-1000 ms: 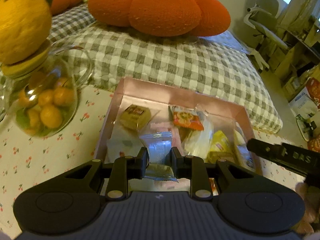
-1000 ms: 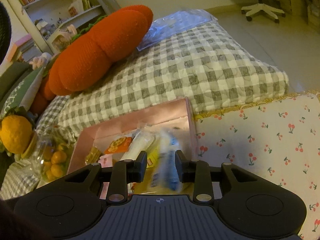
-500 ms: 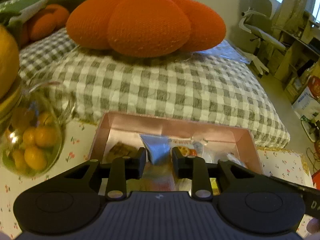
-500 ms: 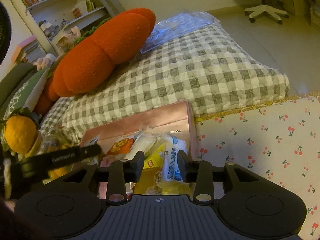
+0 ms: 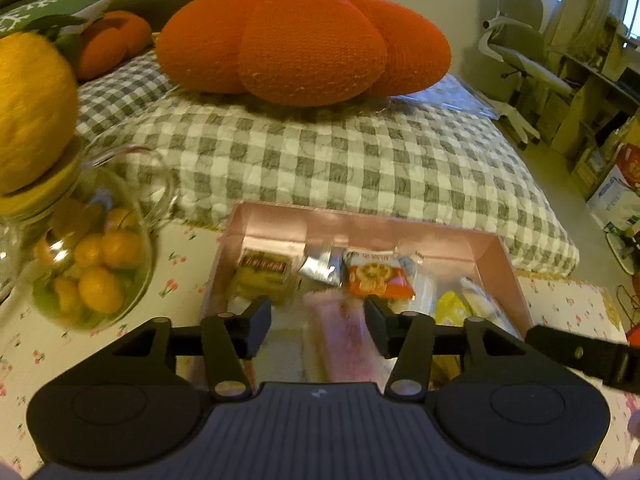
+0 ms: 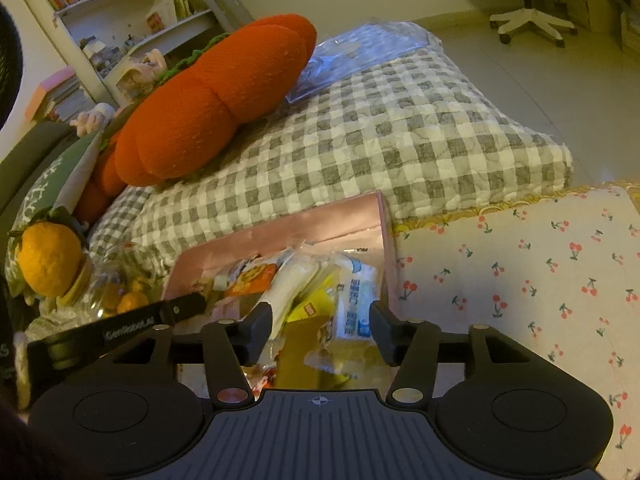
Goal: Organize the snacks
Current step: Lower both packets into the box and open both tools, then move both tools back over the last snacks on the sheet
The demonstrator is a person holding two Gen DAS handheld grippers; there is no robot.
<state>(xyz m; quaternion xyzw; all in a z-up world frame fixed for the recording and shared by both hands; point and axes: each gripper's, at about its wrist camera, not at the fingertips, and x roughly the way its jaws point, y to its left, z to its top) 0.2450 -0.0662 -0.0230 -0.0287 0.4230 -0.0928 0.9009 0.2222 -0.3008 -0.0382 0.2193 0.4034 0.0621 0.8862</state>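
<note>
Two hand-held grippers hang over a pink box (image 5: pixel 496 248) of wrapped snacks on a cherry-print tablecloth (image 6: pixel 520 280), both with jaws opening and nothing pressed between the pads. The left gripper (image 5: pixel 318 322) stands above the box's near left part, over a blurred pink-and-white wrapper that lies under its spread jaws, not clamped. The right gripper (image 6: pixel 320 330) stands above the box's right end, its jaws framing a blue-and-white packet (image 6: pixel 354 300) and a yellow packet (image 6: pixel 316 300) without touching either.

Inside the box, toward its far wall, lie a square yellowish cake in clear film (image 5: pixel 262 274), a crinkled silver foil sachet (image 5: pixel 322 268) and an orange printed pouch (image 5: pixel 376 278); a long white packet (image 6: pixel 286 286) leans across the middle. The wrappers are thin, glossy and slack, the box walls smooth and straight.

The likeliest trouble is in the heap at the box's right end: the packets overlap and slope on one another, so a jaw closing there could catch two films at once or slide off a slick one. The two grippers also work close over one box, the left one's finger reaching across the right camera's view, and could knock together. Just left of the box stands a round glass jar (image 5: pixel 92 264) of small orange fruit, topped by a fuzzy yellow ball; a wide swing of the left hand could tip it. Behind the box lie a grey checked quilt (image 5: pixel 340 160) and a knitted orange pumpkin cushion (image 5: pixel 304 44).
</note>
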